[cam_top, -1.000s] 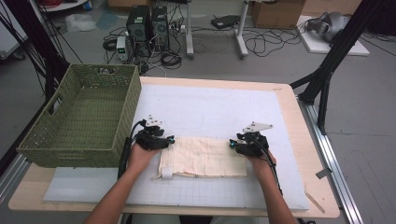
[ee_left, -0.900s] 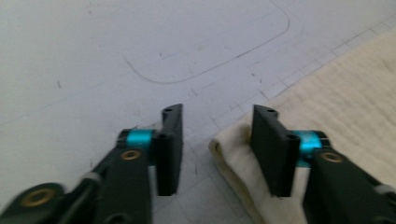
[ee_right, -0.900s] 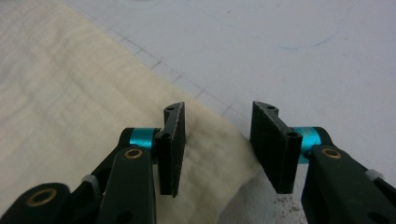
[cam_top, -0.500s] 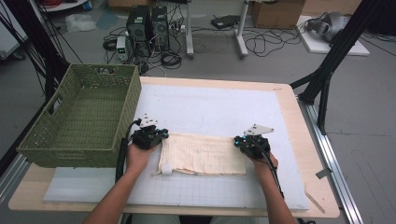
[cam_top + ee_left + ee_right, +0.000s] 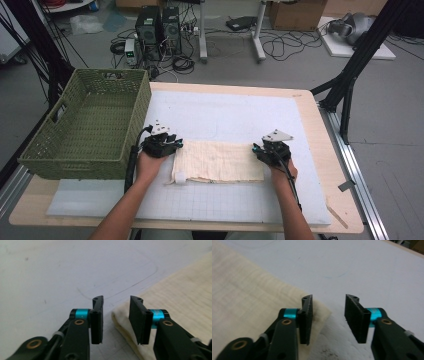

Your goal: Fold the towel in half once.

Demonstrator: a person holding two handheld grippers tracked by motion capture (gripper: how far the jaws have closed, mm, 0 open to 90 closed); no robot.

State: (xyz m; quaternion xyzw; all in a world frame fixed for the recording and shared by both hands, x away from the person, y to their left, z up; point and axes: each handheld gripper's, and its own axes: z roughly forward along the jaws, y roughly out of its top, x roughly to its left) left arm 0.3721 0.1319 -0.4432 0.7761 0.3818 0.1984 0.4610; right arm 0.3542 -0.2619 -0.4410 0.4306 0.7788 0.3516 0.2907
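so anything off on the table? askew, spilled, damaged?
Nothing spilled or damaged. The folded cloth lies flat on the white mat, roughly square to it. One small oddity: a white tag pokes out at its near left corner. Both tongs, left and right, are open at the cloth's far corners. The green basket looks intact.

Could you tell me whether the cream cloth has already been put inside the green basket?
No, the cloth lies folded flat on the white mat, beside the green basket and between the two grippers.
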